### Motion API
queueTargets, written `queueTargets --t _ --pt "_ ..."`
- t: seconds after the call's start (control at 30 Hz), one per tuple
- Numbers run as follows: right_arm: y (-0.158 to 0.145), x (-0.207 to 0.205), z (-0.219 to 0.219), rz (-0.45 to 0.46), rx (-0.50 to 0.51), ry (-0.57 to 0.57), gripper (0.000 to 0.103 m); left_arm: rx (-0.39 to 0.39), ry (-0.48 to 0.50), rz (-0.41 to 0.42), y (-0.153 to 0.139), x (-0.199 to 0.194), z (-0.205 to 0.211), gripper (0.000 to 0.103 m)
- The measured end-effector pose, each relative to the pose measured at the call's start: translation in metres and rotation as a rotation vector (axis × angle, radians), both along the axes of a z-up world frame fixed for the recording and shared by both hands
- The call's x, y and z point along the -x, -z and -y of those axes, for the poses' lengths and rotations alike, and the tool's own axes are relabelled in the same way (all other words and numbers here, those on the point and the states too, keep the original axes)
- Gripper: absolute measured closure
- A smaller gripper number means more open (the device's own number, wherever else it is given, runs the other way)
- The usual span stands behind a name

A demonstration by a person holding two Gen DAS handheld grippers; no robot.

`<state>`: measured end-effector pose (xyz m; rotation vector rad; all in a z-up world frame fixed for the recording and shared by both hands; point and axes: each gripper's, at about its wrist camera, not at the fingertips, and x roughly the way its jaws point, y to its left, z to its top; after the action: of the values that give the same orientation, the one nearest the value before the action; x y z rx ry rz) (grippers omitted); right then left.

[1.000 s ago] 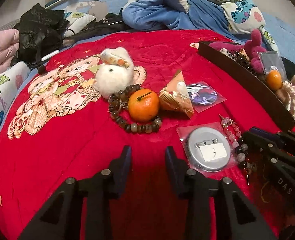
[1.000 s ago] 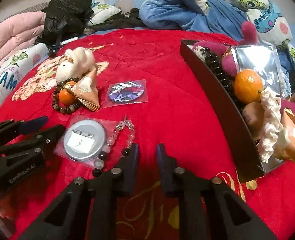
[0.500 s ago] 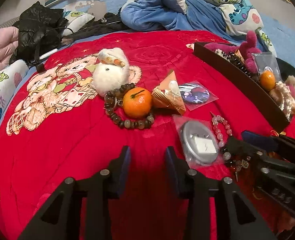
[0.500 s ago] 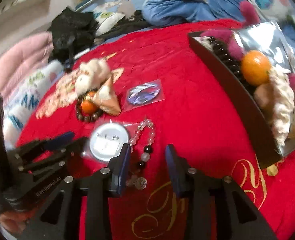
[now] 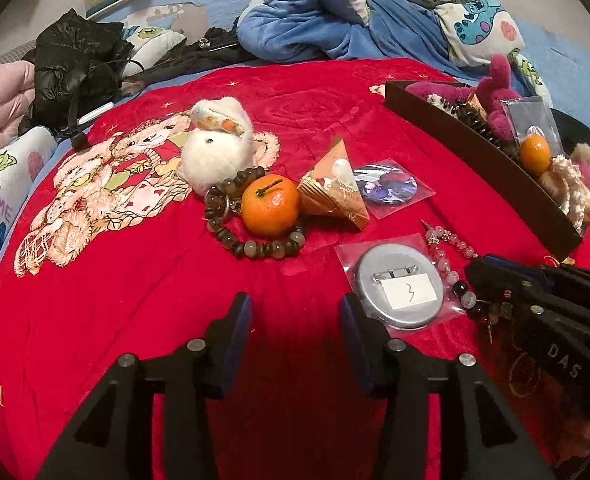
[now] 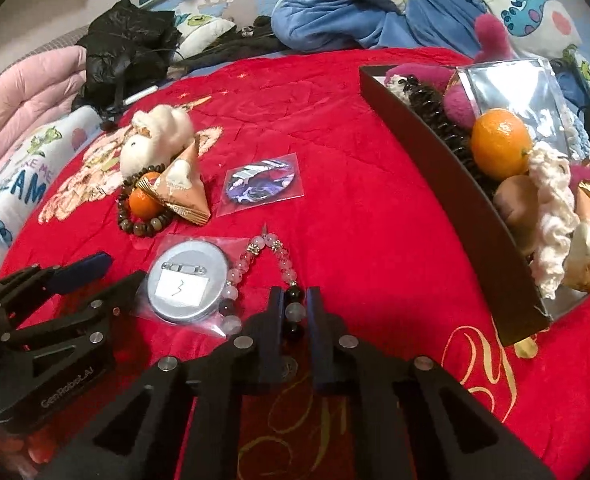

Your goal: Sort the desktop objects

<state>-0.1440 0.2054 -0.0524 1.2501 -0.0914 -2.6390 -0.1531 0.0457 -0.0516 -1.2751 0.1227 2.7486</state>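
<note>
Lying between right tongs (image 6: 295, 306): bead bracelet (image 6: 255, 258)

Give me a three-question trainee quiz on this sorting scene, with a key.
1. True or false: the right claw is shut on the pale bead bracelet.
2. What circles the loose orange on the red blanket? A) brown bead bracelet B) ribbon C) cable
3. Fill in: the silver badge shows the handwritten number ___.

Key: 1 true, beads sit pinched between its fingers; 2 A, the brown bead bracelet; 3 three.
</note>
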Motion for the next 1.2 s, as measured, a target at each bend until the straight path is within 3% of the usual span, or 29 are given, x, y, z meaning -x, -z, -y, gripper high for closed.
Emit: queueTargets --t 0.47,0.57,0.9,0.97,1.03,1.1,1.2 --pt "-0.029 -0.018 -0.026 -0.098 0.100 0.028 0.093 0.045 0.034 -0.029 -0.008 -0.004 -0.019 0.055" --pt "-0.032 -0.020 -0.035 -0.101 0.119 0.030 0.093 0.041 0.024 -0.031 -0.011 -0.003 -0.024 0.046" --pt "-0.053 -0.039 -0.074 -0.174 0.224 0.046 0.093 -0.138 0.004 -0.044 -0.020 -0.001 -0.028 0.040" --pt "-0.053 -0.040 -0.080 -0.168 0.228 0.058 0.093 -0.162 0.010 -0.035 -0.019 0.000 -0.026 0.048" --pt "-0.052 -0.040 -0.083 -0.163 0.228 0.062 0.093 -0.163 0.024 0.008 -0.013 0.002 -0.027 0.082" --pt "-0.052 -0.040 -0.083 -0.162 0.229 0.061 0.093 -0.136 0.027 0.035 -0.005 0.004 -0.031 0.097" --pt "-0.053 -0.040 -0.082 -0.167 0.231 0.053 0.093 -0.080 0.042 0.014 -0.004 0.000 -0.042 0.102"
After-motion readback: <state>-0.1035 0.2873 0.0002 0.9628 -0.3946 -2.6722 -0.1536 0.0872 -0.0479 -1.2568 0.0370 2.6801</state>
